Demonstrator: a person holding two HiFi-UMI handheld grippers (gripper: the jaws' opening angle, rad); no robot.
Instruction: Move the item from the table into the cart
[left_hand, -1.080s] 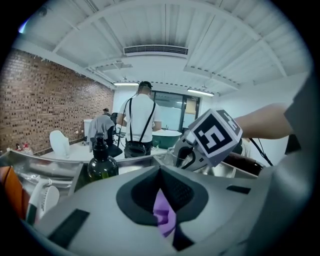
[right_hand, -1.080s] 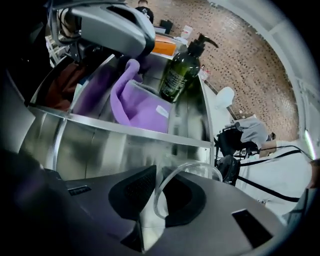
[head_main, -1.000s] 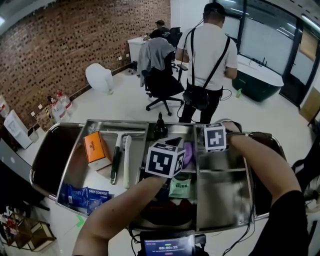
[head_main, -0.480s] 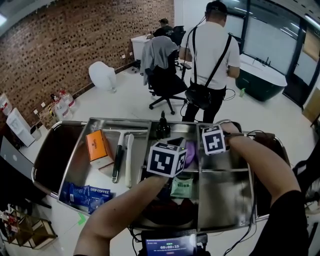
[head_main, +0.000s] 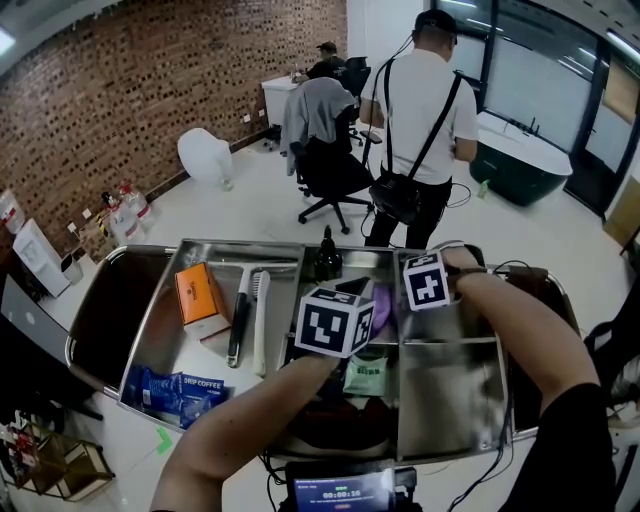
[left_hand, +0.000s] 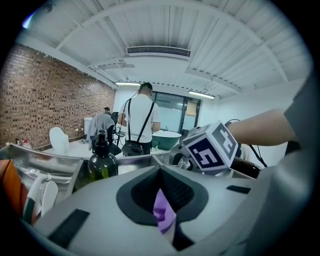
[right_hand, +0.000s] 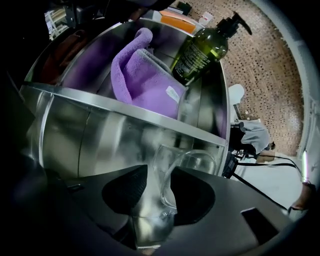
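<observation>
My left gripper (left_hand: 161, 175) is shut on a purple cloth (left_hand: 163, 216), and its marker cube (head_main: 335, 322) hangs over the steel cart's (head_main: 240, 243) middle compartment. The same cloth (right_hand: 142, 77) lies bunched against a divider beside a dark green pump bottle (right_hand: 202, 50). My right gripper (right_hand: 159, 187) points steeply down into the right compartment, with its cube (head_main: 427, 280) above it. Its jaws have just been opening. A clear glass (right_hand: 187, 165) stands on the cart floor with its wall between the parted jaws, and the pads do not press on it.
The cart's left compartment holds an orange box (head_main: 196, 294), a black-handled squeegee (head_main: 240, 315), a white brush (head_main: 261, 320) and blue coffee packs (head_main: 180, 388). A green pouch (head_main: 366, 375) lies in the middle. Beyond the cart a person (head_main: 420, 110) stands beside an office chair (head_main: 325, 150).
The right gripper's cube has tipped slightly. Both hands stay where they were over the cart, and the objects in the cart have not moved.
</observation>
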